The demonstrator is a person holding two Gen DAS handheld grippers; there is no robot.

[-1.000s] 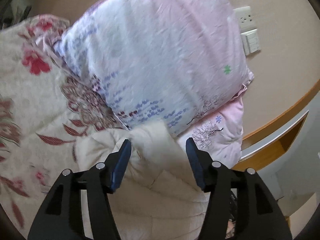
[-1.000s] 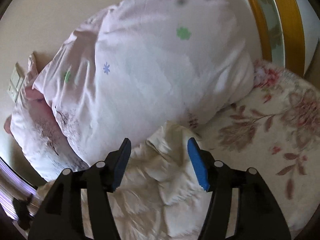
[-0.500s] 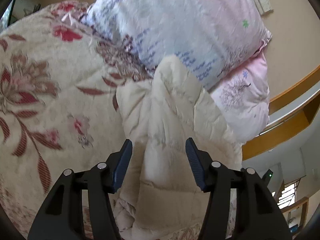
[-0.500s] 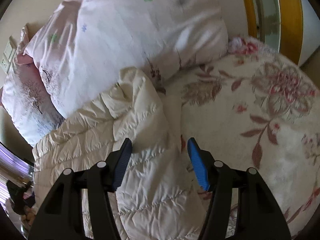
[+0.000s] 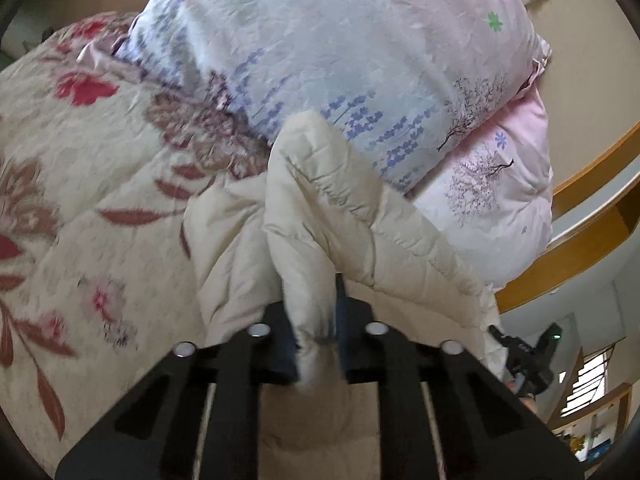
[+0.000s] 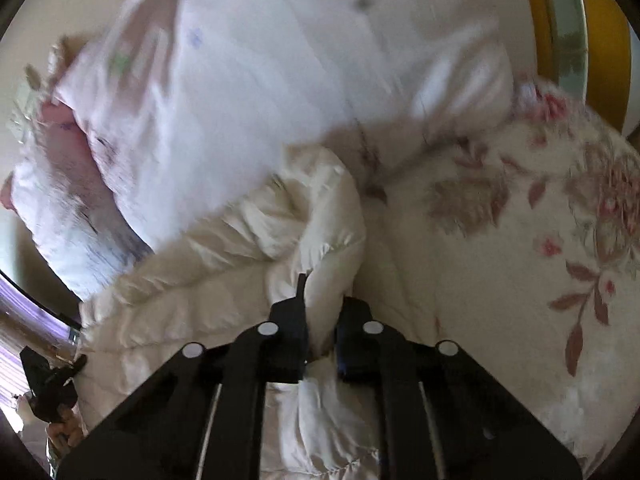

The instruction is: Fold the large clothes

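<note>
A cream quilted puffer jacket [image 5: 320, 208] lies crumpled on a floral bedspread [image 5: 80, 184], its top against the pillows. My left gripper [image 5: 314, 320] is shut on a raised fold of the jacket. In the right wrist view the same jacket [image 6: 224, 280] spreads to the left, and my right gripper [image 6: 320, 320] is shut on another fold of it near the jacket's edge. The fingertips of both grippers are buried in the fabric.
Two stacked pink and white printed pillows [image 5: 360, 60] lean at the bed's head and also show in the right wrist view [image 6: 260, 80]. A wooden headboard [image 5: 592, 216] curves at the right. The other gripper [image 5: 528, 356] shows at the jacket's far edge.
Both grippers were open above the jacket; each has closed on a fold of it. Both views are blurred by motion, and the fabric now rises between the fingers.
</note>
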